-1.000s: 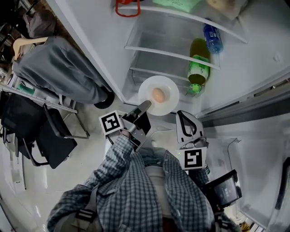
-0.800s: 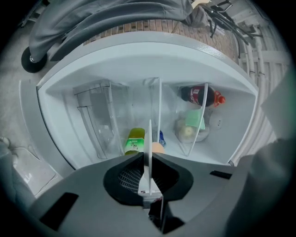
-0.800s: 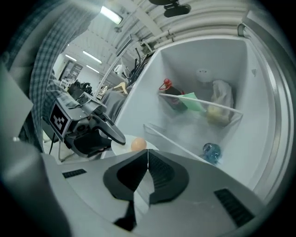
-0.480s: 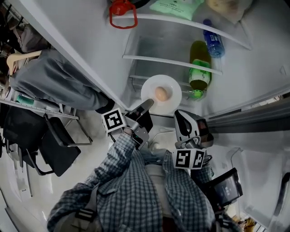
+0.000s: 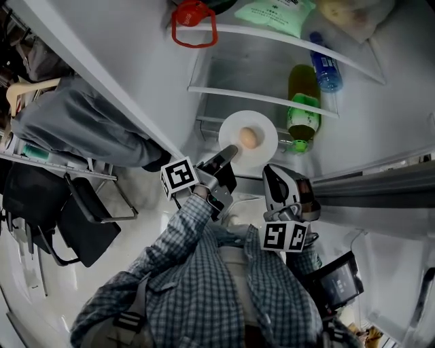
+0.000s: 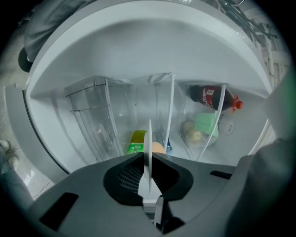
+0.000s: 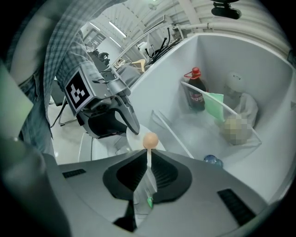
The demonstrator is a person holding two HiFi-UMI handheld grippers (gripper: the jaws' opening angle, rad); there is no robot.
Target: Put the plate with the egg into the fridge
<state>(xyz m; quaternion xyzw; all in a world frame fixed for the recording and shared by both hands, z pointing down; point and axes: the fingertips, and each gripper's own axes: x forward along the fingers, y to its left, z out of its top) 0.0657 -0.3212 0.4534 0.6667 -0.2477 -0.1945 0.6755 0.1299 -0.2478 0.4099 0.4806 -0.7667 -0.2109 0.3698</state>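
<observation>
A white plate (image 5: 260, 151) with a brown egg (image 5: 249, 138) on it hangs level in the open fridge (image 5: 272, 81), in front of a lower shelf. My left gripper (image 5: 230, 151) is shut on the plate's near-left rim. My right gripper (image 5: 270, 170) is shut on the near-right rim. In the left gripper view the plate (image 6: 148, 139) stands edge-on between the jaws of the left gripper (image 6: 148, 159), the egg (image 6: 158, 147) just past them. In the right gripper view the right gripper (image 7: 148, 162) pinches the plate (image 7: 149, 173) below the egg (image 7: 150, 140); the left gripper (image 7: 132, 121) holds the far rim.
A green bottle (image 5: 300, 112) lies on the shelf right of the plate, and a blue-capped bottle (image 5: 326, 68) above it. A red-handled item (image 5: 194, 24) and a green packet (image 5: 275, 12) sit higher. A cola bottle (image 7: 196, 92) stands deep inside. A person in grey (image 5: 81, 119) and black chairs (image 5: 85, 211) are left.
The plate and both grippers have moved a little farther toward the fridge shelves and the green bottle. The right gripper has rolled. Both grips hold.
</observation>
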